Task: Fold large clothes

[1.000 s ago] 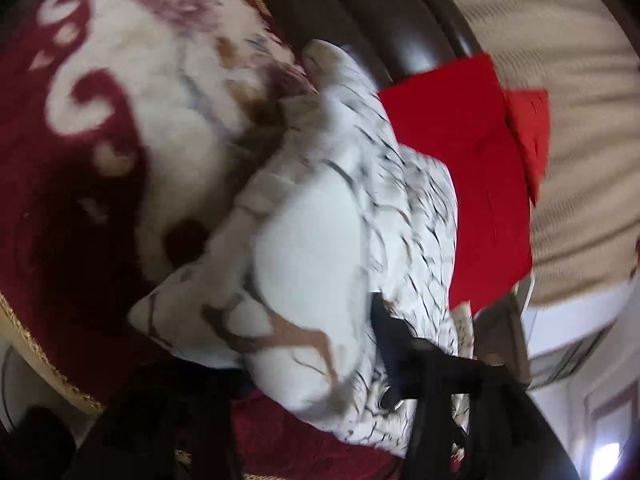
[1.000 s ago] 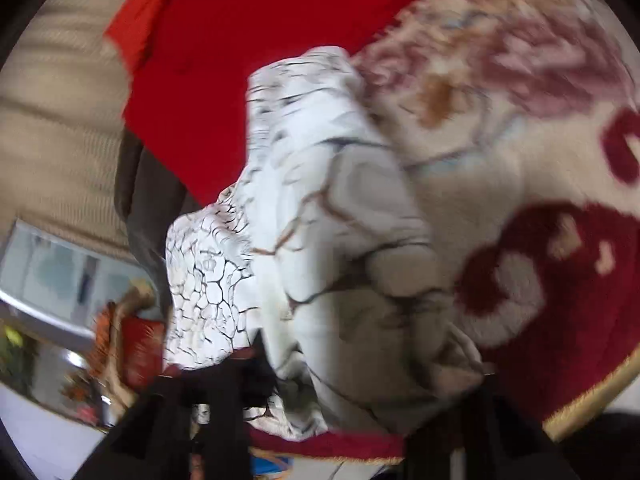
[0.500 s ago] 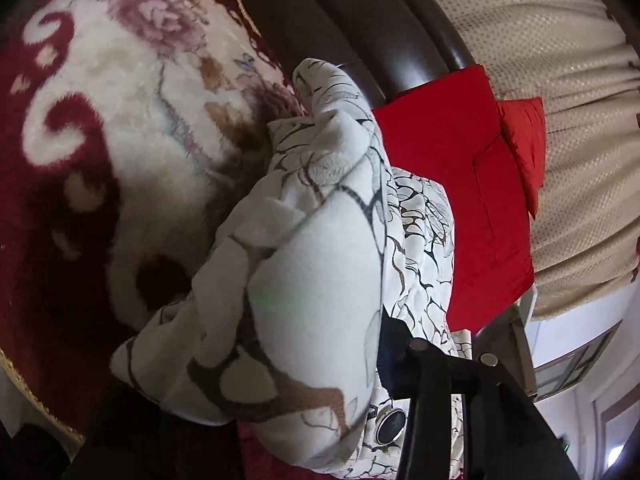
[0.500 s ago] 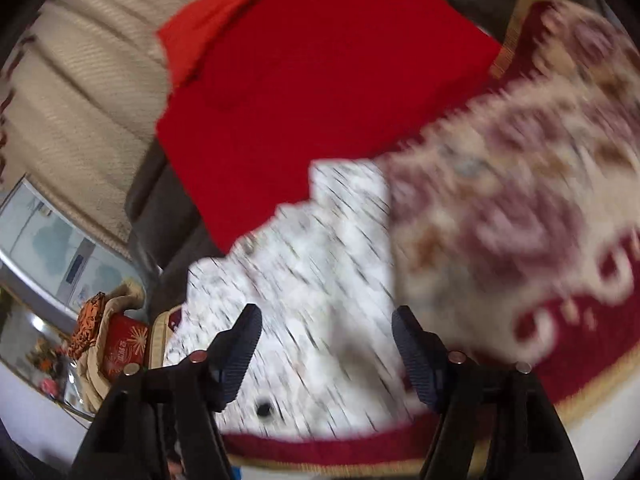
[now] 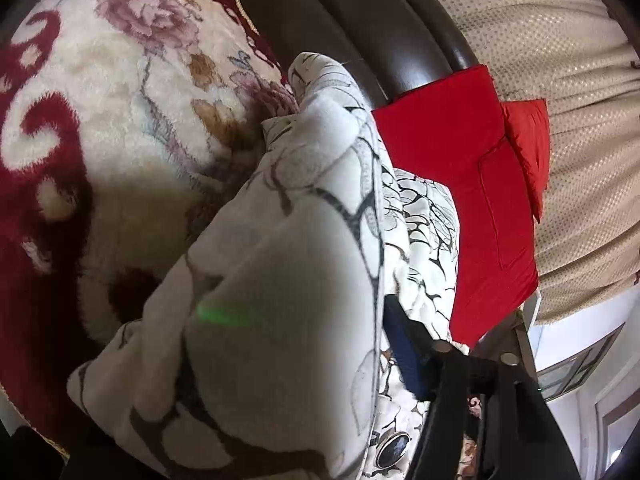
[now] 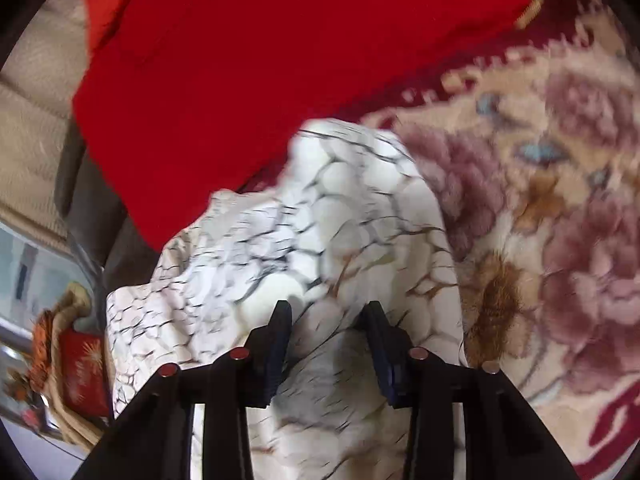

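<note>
A white fleece garment with a dark crackle pattern [image 5: 280, 280] lies bunched on a floral red and cream blanket [image 5: 100, 100]. It also shows in the right wrist view [image 6: 320, 220]. My left gripper [image 5: 320, 360] is shut on a thick fold of the garment, which covers the left finger; only the right finger [image 5: 404, 344] shows. My right gripper [image 6: 326, 320] is open, its two fingers standing just above the garment's near part, with cloth seen between them but not pinched.
A red cloth [image 5: 460, 200] lies beyond the garment against a dark sofa back [image 5: 360, 32]; it also shows in the right wrist view [image 6: 260, 60]. A beige curtain [image 5: 560, 60] hangs behind. A red box and basket [image 6: 76, 364] sit at the left.
My right gripper let go of the garment, opened, pulled back and has come in over it again. My left gripper keeps its hold and has lifted the fold closer to the camera.
</note>
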Available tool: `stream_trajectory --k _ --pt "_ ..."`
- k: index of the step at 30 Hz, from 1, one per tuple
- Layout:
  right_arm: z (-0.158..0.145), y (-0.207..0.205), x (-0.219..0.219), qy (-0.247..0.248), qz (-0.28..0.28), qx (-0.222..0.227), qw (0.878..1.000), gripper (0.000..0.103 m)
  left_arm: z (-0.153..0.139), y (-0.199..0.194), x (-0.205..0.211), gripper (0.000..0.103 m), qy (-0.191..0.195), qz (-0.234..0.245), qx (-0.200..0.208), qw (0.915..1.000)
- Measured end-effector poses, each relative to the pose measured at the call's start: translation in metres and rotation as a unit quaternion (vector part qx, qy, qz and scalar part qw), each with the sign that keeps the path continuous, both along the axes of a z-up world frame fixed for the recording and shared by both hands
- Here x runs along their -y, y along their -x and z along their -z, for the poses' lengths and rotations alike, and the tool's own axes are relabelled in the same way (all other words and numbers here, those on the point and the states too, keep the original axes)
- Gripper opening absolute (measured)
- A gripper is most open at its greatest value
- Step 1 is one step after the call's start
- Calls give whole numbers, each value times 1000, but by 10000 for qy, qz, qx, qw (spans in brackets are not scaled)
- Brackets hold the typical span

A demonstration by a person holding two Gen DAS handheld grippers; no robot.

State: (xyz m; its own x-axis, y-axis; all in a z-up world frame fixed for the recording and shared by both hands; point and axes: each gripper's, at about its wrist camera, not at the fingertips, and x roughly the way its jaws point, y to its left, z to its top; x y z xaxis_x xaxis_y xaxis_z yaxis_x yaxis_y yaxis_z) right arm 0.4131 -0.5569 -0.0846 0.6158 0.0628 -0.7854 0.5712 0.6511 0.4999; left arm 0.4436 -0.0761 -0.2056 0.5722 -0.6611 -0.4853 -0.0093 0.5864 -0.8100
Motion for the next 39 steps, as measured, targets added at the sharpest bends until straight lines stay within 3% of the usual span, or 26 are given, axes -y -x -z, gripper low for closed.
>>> stream_trajectory --k 4,8,12,14,18,20,23,27,30,34,37,39 --pt "-34 -24 -42 381 -601 364 9968 42 -2 -5 4 64 158 -39 -143 9998" --pt "-43 -67 -92 428 -1228 413 9906 42 6 -2 -3 65 317 -13 -187 9993" --pt "-25 -106 -126 100 -1471 319 9886 42 -9 -3 6 61 -426 139 171 9988" --pt "-6 -122 -142 -72 -1578 116 9874 42 -14 -4 10 58 -596 188 274 9977" --pt "53 -153 -160 379 -1677 -936 9806 41 -24 -3 20 50 -1096 377 472 9921" --pt "56 -155 -161 451 -1610 -911 9817 41 -32 -1 26 50 -1429 427 652 9867" --pt "45 -148 -159 297 -1595 -790 9836 41 -35 -2 28 49 -1565 446 687 9843" --pt "9 -133 -160 169 -1737 -9 9847 42 -39 1 38 49 -1776 407 751 9804" --pt "-10 -145 -170 152 -1893 268 9814 42 -39 14 43 49 -1975 402 840 9759" --pt "2 -180 -183 78 -2138 46 9768 42 -43 20 48 50 -2171 410 908 9711" --pt "36 -208 -191 -167 -2185 -324 9751 42 -45 23 55 49 -2398 434 979 9649" --pt "61 -224 -192 66 -2217 -648 9729 42 -46 26 59 49 -2604 477 1085 9582"
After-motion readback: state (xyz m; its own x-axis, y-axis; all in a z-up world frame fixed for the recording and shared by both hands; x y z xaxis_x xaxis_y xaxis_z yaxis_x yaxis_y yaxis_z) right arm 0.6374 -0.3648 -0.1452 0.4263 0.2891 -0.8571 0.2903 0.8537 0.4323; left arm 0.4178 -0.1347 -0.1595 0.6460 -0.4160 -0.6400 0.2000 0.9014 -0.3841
